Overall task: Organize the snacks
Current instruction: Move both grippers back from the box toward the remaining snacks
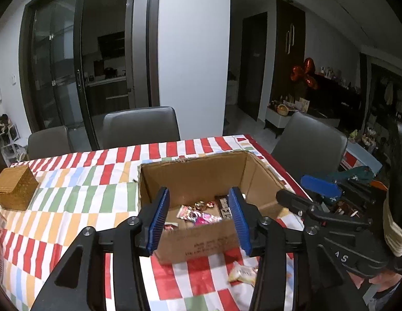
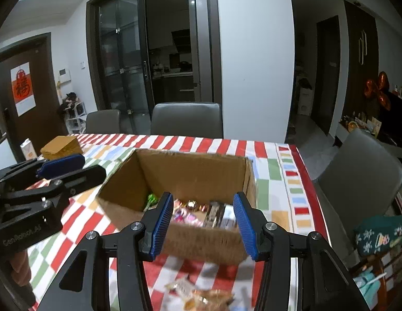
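- Nearest on the table [image 1: 79,181], loose snack packets lie on the checked cloth in front of the box: a pale yellow packet [image 1: 243,272] in the left wrist view, and a blurred heap of wrappers [image 2: 201,294] in the right wrist view.
- The left gripper [image 1: 198,220] hangs over the near wall of the cardboard box [image 1: 201,178], its blue pads [image 1: 158,220] set partly apart with nothing between them.
- The right gripper [image 2: 203,224] hangs the same way just to the right, its blue pads [image 2: 162,224] also partly apart and empty; the two tools are side by side, each seen in the other's view.
- The open box stands on the right half of the table, and snacks [image 1: 201,213] lie on its floor: pink and gold wrappers, a dark bar, and a green sweet [image 2: 151,199] at the left.
- Further left, well apart from the box, sits a small woven basket [image 1: 15,190].
- Grey chairs [image 1: 141,124] stand along the far edge and at the right end of the table.
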A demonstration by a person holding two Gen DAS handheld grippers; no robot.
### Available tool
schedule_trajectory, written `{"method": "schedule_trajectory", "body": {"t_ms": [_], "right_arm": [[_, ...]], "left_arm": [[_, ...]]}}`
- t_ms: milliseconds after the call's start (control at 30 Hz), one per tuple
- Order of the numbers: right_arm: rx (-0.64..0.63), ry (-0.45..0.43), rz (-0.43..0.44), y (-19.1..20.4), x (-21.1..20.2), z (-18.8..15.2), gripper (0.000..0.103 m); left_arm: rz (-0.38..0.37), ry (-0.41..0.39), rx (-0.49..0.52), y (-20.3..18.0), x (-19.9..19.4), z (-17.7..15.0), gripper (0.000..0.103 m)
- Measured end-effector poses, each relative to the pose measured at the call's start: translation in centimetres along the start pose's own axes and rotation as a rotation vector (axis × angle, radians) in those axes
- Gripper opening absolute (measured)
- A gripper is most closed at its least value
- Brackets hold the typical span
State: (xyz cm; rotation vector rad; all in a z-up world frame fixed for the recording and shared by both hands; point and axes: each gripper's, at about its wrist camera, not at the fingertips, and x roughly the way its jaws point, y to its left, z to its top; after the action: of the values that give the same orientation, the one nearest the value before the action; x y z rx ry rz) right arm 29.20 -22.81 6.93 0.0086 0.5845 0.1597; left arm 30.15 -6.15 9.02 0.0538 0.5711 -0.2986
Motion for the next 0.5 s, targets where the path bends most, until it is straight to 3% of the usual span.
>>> {"method": "schedule_trajectory", "body": {"t_ms": [233,500], "right_arm": [[0.001,0.019,0.014,0.5,-2.6,-3.3,0.049],[-0.003,0.067,0.001,0.6,-4.5,-7.2,0.049]], "left_arm": [[0.003,-0.003,0.033,-1.6,-3.1,-3.3,0.053],[0.033,0.057,0.025,-2.5,-4.5,-7.5,0.058]]}}
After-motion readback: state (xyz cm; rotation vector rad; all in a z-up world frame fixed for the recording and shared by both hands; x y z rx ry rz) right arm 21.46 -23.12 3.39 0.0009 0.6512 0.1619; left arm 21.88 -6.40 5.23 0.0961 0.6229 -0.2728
